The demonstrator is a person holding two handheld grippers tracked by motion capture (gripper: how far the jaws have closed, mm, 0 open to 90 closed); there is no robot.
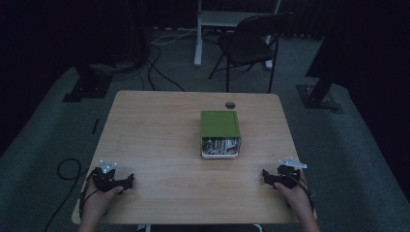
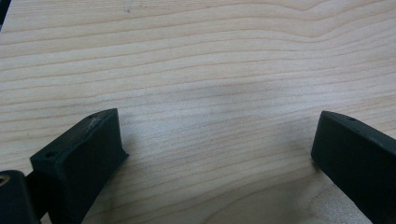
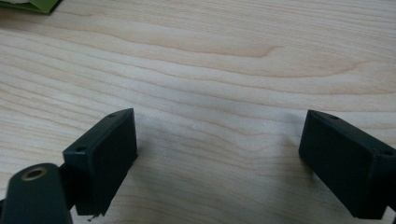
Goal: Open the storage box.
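Green box (image 1: 220, 124) at table (image 1: 159, 135) centre, near end open, small pale items inside. Probably light, stiff, easily slid; best gripped by opposite side walls. Left gripper (image 1: 115, 183) and right gripper (image 1: 275, 178) near corners, jaws apart, empty.

Right gripper view. The right gripper (image 3: 219, 154) looks down on a pale wooden table (image 3: 224, 60), its two black jaws entering at 7 and 4 o'clock and standing wide apart, with bare wood grain between them and nothing held. Each jaw lies close over the board and casts a soft shadow inward. At 11 o'clock, cut by the frame edge, sits a green corner (image 3: 44, 5), probably of a box, well apart from both jaws
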